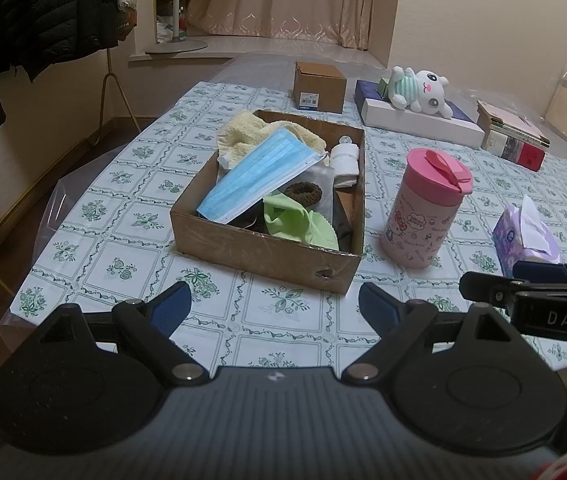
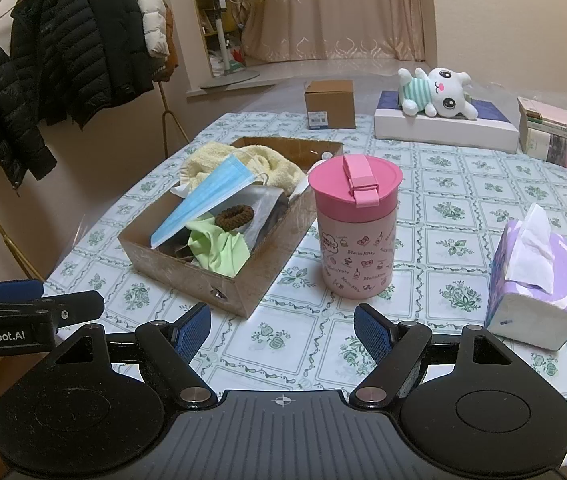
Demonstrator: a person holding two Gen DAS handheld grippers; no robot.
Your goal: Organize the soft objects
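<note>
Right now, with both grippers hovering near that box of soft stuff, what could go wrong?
Three possible snags. The pink cup stands close beside the cardboard box, so a reaching right gripper might knock it over. The blue mask lies loosely on top and could drag its neighbours out. The plush toy sits farthest away, a long reach across.

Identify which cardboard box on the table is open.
The wide, shallow cardboard box holding the blue face mask; the small brown carton behind it is closed.
</note>
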